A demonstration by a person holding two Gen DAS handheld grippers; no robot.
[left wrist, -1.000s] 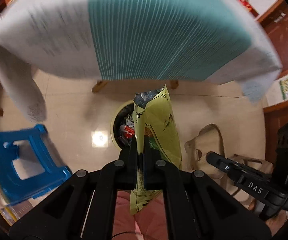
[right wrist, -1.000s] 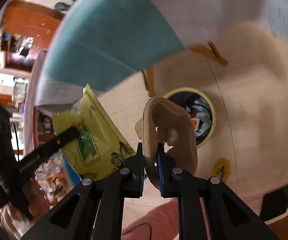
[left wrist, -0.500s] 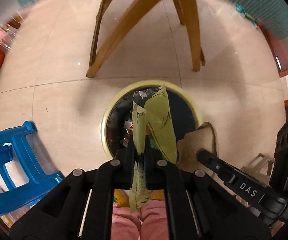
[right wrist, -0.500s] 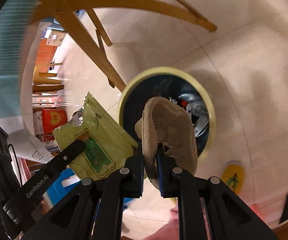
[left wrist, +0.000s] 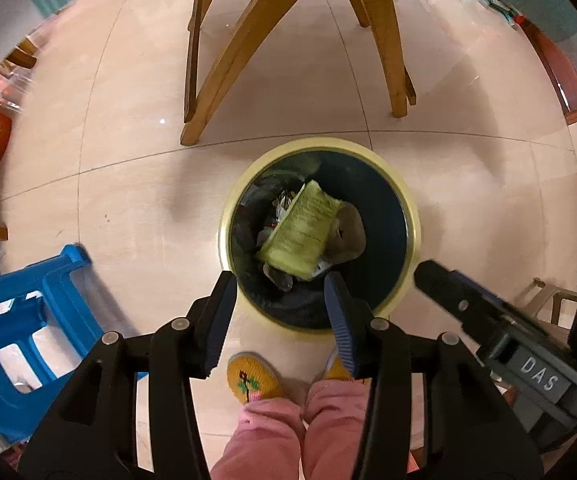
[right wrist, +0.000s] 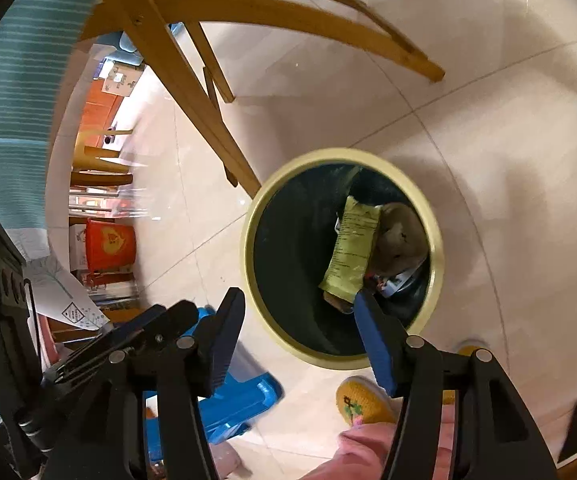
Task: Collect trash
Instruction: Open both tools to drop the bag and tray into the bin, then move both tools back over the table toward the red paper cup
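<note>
Above the yellow-rimmed bin (left wrist: 410, 216), left to right: the left tongs (left wrist: 278, 286) hang over its near rim, jaws opening with nothing between them; a second ago they pinched the green wrapper (left wrist: 300, 236), which now lies inside the bin. Beside it rests the brown paper scrap (left wrist: 350, 232), earlier clamped in the right tongs (right wrist: 298, 306), whose jaws are opening and empty too. Below the wrapper, other rubbish is dark and hard to make out. A blue stool (left wrist: 20, 320), left of the bin, is cut off by the frame.
</note>
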